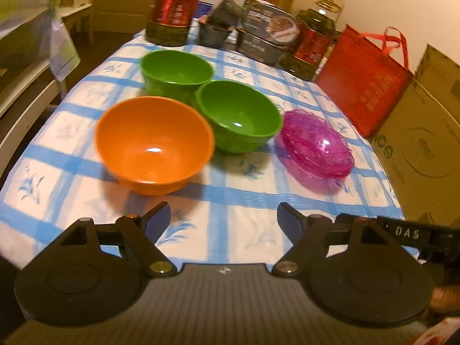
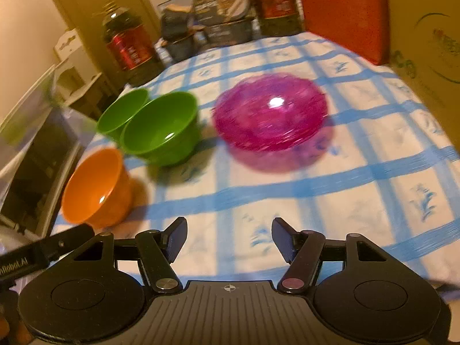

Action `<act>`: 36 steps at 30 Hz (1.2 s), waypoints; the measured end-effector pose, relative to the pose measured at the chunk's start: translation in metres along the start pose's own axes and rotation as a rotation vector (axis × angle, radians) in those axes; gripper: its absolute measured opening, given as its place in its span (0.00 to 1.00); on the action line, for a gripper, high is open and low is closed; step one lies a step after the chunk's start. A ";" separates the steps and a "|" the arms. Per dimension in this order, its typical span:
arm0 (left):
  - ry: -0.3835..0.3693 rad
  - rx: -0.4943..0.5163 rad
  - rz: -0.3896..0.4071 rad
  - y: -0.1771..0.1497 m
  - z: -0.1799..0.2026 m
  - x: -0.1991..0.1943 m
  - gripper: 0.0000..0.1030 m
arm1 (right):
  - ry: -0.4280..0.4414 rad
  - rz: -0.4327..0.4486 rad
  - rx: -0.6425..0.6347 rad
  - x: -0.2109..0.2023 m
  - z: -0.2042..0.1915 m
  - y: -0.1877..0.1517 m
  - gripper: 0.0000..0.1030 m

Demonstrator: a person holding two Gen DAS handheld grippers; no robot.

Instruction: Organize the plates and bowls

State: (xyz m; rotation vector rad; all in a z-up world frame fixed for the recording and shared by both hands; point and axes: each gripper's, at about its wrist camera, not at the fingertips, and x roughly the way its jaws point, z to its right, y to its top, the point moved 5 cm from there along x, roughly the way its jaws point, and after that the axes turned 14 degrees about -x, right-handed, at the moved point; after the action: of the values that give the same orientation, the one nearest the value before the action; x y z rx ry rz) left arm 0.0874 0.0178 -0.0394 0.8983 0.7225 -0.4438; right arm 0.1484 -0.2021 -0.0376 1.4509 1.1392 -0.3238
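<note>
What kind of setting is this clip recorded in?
Most likely a home dining or storage room: a table under a blue checked tablecloth, big oil bottles at the back, and cardboard boxes stacked beside it.

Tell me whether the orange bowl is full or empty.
Empty: the orange bowl stands upright, its bare inside showing only a glint of light.

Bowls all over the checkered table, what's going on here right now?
A person holds a two-finger gripper in each hand over the blue-checked tablecloth. The left gripper and right gripper are both open and empty, touching nothing. An orange bowl and two green bowls, the near one and the far one, stand upright and close together. A stack of pink translucent plates sits apart to their right, ahead of the right gripper. Sorting seems not yet started.
</note>
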 end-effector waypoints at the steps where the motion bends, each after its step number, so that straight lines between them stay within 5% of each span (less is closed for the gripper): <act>1: 0.004 -0.011 0.003 0.001 -0.007 -0.003 0.77 | 0.006 -0.004 -0.002 0.001 -0.005 -0.001 0.64; 13: 0.069 -0.079 0.032 0.024 -0.063 -0.017 0.77 | 0.039 -0.024 -0.045 0.015 -0.040 0.002 0.64; 36: 0.083 -0.043 0.018 0.035 -0.076 -0.008 0.77 | 0.025 -0.022 -0.071 0.028 -0.060 0.010 0.64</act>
State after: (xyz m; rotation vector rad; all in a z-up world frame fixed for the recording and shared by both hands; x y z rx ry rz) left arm 0.0754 0.1007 -0.0463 0.8864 0.7968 -0.3755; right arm 0.1449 -0.1357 -0.0371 1.3845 1.1763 -0.2782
